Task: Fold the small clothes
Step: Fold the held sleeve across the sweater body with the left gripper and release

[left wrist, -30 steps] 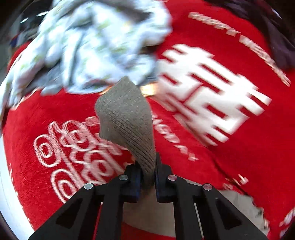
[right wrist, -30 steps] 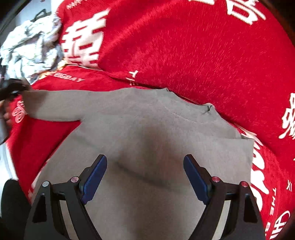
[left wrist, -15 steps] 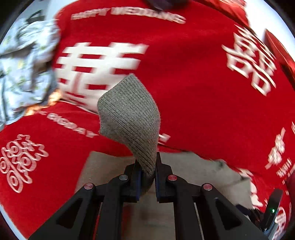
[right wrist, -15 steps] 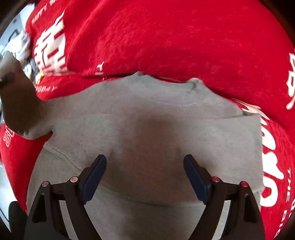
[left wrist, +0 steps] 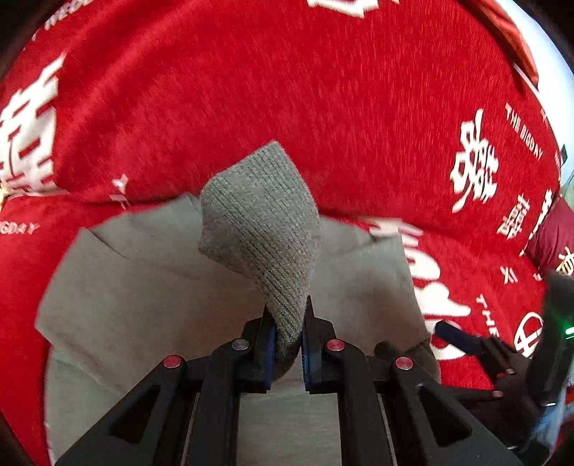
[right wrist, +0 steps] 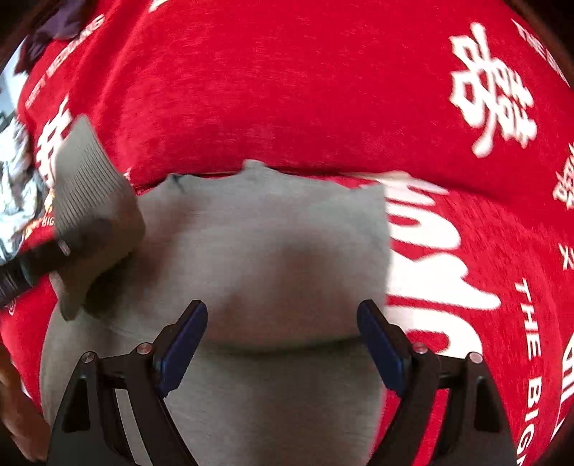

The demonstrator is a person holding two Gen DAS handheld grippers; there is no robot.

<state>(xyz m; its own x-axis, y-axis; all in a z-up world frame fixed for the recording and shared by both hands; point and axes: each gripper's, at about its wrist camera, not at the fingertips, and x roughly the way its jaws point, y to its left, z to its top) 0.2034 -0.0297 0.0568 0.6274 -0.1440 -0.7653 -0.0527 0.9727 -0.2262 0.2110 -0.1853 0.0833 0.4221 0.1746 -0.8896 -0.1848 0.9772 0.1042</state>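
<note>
Softly limp, the grey sweater (right wrist: pixel 272 251) drapes; left gripper (left wrist: pixel 288 344) pinches its ribbed cuff (left wrist: pixel 262 222), right gripper (right wrist: pixel 283 344) hovers spread.

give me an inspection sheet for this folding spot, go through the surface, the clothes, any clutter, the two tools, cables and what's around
Surface: red blanket with white lettering, rumpled into a ridge behind the work.
Job's things: grey sweater lying flat, neckline toward the ridge; its ribbed sleeve cuff is lifted above the body.
Clutter: pale printed garment at the left edge; dark cloth at the top left.
Grippers: left tool shut on the sleeve cuff; right tool open above the sweater, holding nothing.
Cables: nothing seen.
Surroundings: a bare hand at the lower left edge of the right wrist view; the rest is too blurred to tell.
</note>
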